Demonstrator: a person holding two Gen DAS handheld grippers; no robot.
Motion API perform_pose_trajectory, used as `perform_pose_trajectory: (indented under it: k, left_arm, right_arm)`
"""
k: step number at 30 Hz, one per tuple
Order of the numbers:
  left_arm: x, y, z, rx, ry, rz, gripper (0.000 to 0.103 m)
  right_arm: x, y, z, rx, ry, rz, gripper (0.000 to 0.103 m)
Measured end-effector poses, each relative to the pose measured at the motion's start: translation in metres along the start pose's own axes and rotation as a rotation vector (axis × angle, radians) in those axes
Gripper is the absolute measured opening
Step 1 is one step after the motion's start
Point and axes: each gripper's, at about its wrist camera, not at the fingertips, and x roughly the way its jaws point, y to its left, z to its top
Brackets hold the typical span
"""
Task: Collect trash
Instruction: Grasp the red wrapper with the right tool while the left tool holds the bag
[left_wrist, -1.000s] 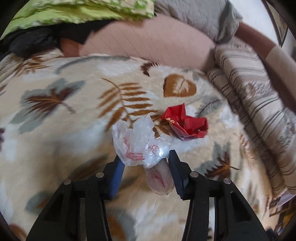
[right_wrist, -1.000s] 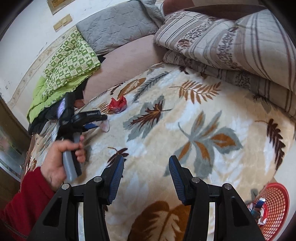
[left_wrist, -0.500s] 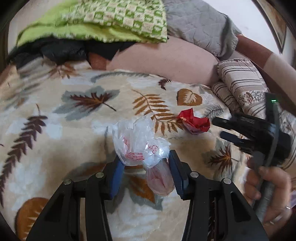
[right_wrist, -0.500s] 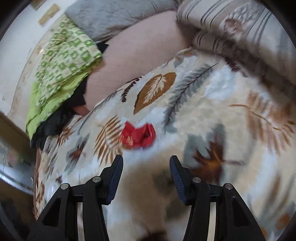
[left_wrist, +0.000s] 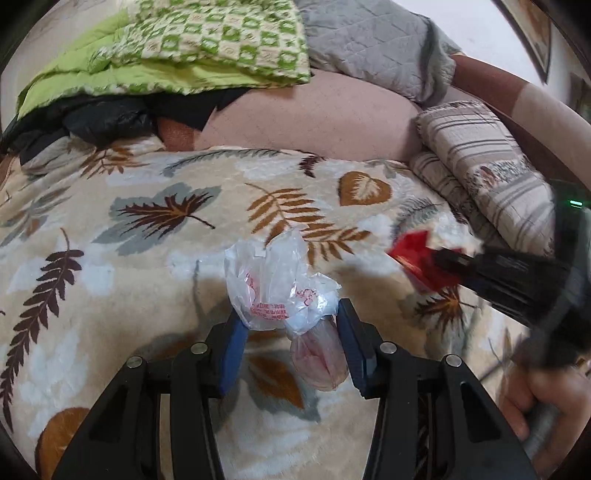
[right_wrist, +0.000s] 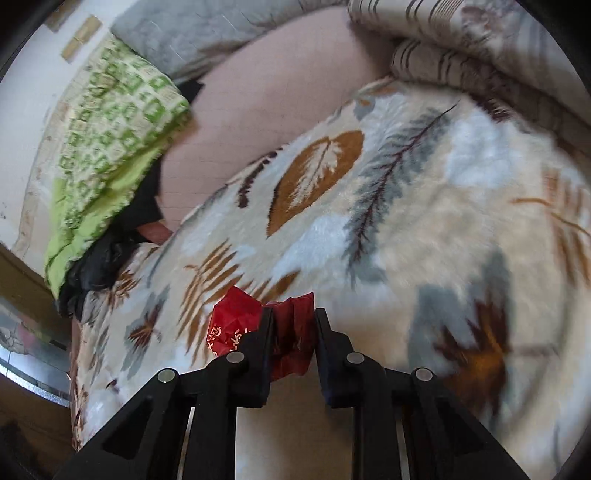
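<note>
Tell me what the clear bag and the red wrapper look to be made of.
Clear bag: thin plastic film, translucent and glossy, crinkled, with red print. Red wrapper: creased sheet with sharp folds and pale print, likely glossy paper or foil-like plastic; which one cannot be told.

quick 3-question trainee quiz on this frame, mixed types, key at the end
1. True or false: the left gripper holds a crumpled clear plastic bag.
2. The red wrapper sits: A) in a basket, B) between the right gripper fingers, C) on the green quilt.
3. Fill in: the trash lies on a blanket printed with ____.

Key: 1 true. 2 B; the jaws are closing on it. 3 leaves.
</note>
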Motion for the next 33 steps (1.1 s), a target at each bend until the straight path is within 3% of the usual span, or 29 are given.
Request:
perform_pose_trajectory:
  k: [4, 9, 13, 16, 22, 25, 33]
  left_arm:
    - [-0.022, -0.013, -0.008, 0.054, -0.049, -0.005, 0.047]
    - [-0.064, -0.038, -0.021, 0.154, -0.105, -0.019, 0.047]
    - [-0.104, -0.047, -0.047, 0.235, -0.123, -0.038, 0.047]
    - [-0.121, -0.044, -0.067, 0.235, -0.120, -0.032, 0.047]
    - [-0.103, -0.043, -0.084, 0.226, -0.112, 0.009, 0.047]
    - [-0.085, -0.040, -0.089, 0.246, -0.107, 0.054, 0.047]
    - [-0.067, -0.033, -0.084, 0.226, -0.060, 0.039, 0.047]
  right_arm:
    - [-0.062, 0.003, -0.025, -0.030, -0.055, -0.056, 0.022]
    - [-0.145, 0.000, -0.080, -0.061, -0.135, -0.126, 0.022]
    - [-0.198, -0.003, -0.130, -0.070, -0.192, -0.120, 0.022]
    - [-0.220, 0.001, -0.157, -0.109, -0.229, -0.117, 0.022]
    - [-0.233, 0.002, -0.165, -0.208, -0.326, -0.207, 0.022]
    - [-0.228, -0.013, -0.162, -0.172, -0.298, -0.210, 0.022]
    - [-0.224, -0.024, -0.159, -0.197, -0.292, -0.321, 0.022]
